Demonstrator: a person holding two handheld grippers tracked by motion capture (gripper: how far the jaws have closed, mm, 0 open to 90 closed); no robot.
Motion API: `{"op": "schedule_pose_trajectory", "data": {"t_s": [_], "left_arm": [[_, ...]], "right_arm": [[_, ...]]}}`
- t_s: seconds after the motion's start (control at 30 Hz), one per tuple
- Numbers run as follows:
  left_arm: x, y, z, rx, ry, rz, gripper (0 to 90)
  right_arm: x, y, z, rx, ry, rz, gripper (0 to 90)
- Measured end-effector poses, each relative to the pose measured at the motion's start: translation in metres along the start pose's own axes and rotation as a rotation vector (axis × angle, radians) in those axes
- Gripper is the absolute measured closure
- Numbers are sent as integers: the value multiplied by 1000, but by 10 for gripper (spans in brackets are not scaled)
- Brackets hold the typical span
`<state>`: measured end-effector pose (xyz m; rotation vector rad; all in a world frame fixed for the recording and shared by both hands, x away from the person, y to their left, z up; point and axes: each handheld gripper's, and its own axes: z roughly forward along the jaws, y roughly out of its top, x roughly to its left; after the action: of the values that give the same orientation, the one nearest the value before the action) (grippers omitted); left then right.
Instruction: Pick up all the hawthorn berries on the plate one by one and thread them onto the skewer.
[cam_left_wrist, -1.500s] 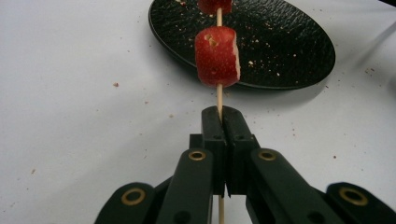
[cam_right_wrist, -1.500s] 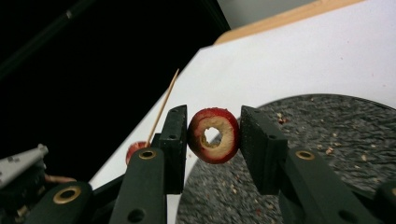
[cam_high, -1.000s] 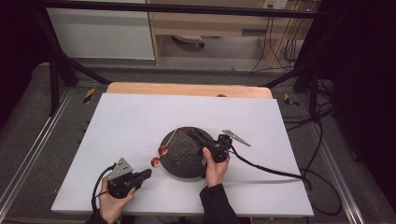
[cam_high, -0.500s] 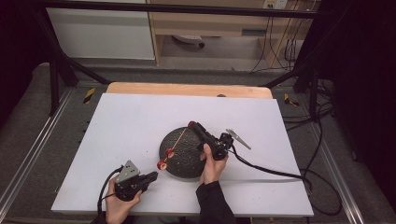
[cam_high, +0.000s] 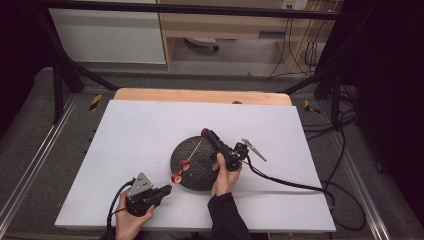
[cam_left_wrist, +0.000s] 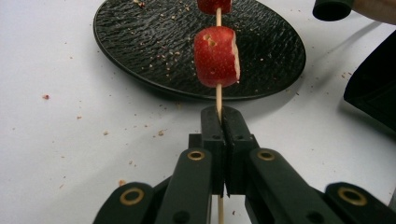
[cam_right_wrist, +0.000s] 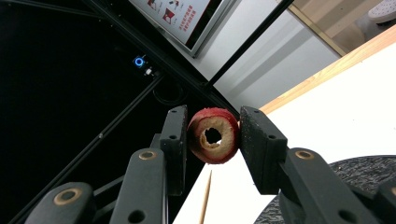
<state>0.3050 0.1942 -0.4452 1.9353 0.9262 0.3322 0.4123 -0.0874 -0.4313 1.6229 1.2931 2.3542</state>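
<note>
I see the wooden skewer clamped at its near end between my left gripper's fingers, which are pressed together on the thin stick. From there it runs up and away over the black plate, with a red fruit piece threaded on it just past the fingertips and a second piece farther along at the top edge of the left gripper view. In the high view the skewer lies slanted across the plate, the two red pieces near the plate's left rim, and my left gripper sits just below and left of that rim, low over the table.

My right gripper has its fingers closed on a red fruit ring with a hole through the middle, one pad on each side. The pointed tip of the skewer shows just below the ring, not touching it. In the high view the right gripper is raised over the plate's upper right edge, the ring at its tip.

Crumbs are scattered on the white table around the plate. A small metal clip lies on the table to the right of the right gripper.
</note>
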Motion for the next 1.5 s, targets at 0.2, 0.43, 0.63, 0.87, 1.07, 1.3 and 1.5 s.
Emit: {"op": "schedule_pose_trajectory", "data": {"t_s": [0.2,0.43,0.63,0.87,1.07,1.3,1.5], "left_arm": [[0,0,0,-3,1,-2,883],[-1,1,2,-6,6,-4,883],[-3,2,5,-21,16,-9,883],[-5,4,9,-33,30,-21,883],[-5,9,14,-25,27,-44,883],[-8,15,16,-31,27,-41,884],[-16,15,15,-51,38,-43,885]], "right_arm": [[0,-2,-1,3,2,1,635],[-1,-5,-1,6,6,7,636],[-2,-7,-1,4,13,17,635],[-2,-10,-1,10,13,22,636],[-3,-12,0,11,9,18,637],[1,-8,-2,3,5,1,638],[1,-7,-2,-6,13,-5,641]]}}
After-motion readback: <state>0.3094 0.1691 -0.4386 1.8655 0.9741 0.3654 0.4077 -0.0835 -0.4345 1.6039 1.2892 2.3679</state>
